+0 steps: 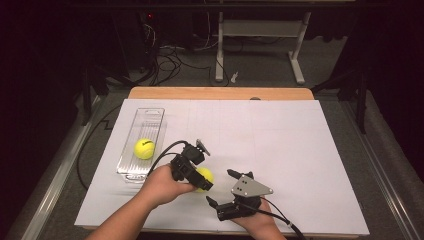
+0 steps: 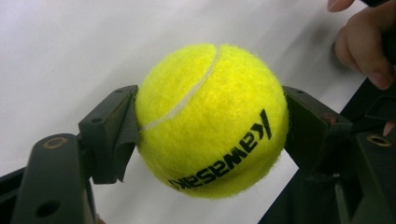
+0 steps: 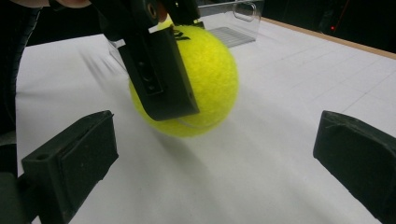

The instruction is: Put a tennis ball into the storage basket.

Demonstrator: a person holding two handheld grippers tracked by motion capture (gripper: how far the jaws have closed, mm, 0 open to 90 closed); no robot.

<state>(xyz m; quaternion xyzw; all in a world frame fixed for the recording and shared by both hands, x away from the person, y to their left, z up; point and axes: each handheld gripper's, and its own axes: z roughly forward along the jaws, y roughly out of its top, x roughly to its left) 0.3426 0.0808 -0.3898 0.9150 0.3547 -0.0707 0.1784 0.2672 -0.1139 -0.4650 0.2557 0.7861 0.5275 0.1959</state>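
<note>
The left gripper's (image 1: 200, 181) fingers (image 2: 112, 130) are clamped on a ball (image 2: 212, 119) printed "Kawasaki", lifted off the bench (image 1: 300, 150). The right gripper's (image 1: 220, 187) fingers (image 3: 70, 158) stand wide apart, empty, just beside it. One ball (image 1: 144, 148) already lies in the tray (image 1: 147, 117); this one likely goes next.

A fuzzy yellow-green tennis ball (image 2: 211, 120) sits squarely between the left gripper's (image 1: 199, 172) two black fingers (image 2: 112, 133), pinched at opposite sides and held clear of the white table (image 1: 300, 150). Its white seam curves across the top; black lettering runs upside down along its lower face.
</note>
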